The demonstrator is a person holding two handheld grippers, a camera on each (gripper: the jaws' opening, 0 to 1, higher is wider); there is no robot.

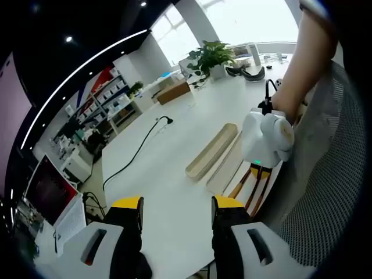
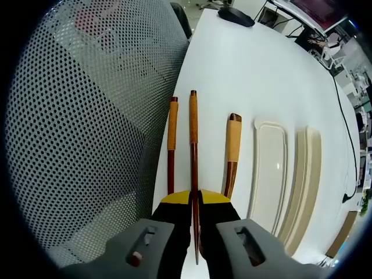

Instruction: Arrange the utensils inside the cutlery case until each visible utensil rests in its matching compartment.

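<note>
White desk point(image 1: 174, 174) spans ahead of both grippers. A mesh chair back point(image 2: 87, 116) stands left of the right gripper, at the desk edge.

Cutlery case point(image 2: 268, 168) lies flat on the desk, ahead and to the right of the right gripper; its lid point(image 2: 305, 180) lies just beyond it on the right, alongside. In the left gripper view both lie ahead and to the right of the left gripper.

Three wooden-handled utensils lie side by side on the desk between the chair back and the case, none of them inside it: left utensil point(image 2: 172, 145), middle utensil point(image 2: 193, 157), right utensil point(image 2: 232, 151). Which one is a fork, spoon or chopstick: cannot tell.

Right gripper point(image 2: 194, 200): jaws pressed together on the middle utensil, which runs straight ahead from between the tips.

Left gripper point(image 1: 176, 204): jaws spread apart, nothing between them, over bare desk.

A black cable point(image 1: 136, 152) trails across the desk ahead of the left gripper, with a potted plant point(image 1: 210, 58) far ahead.
</note>
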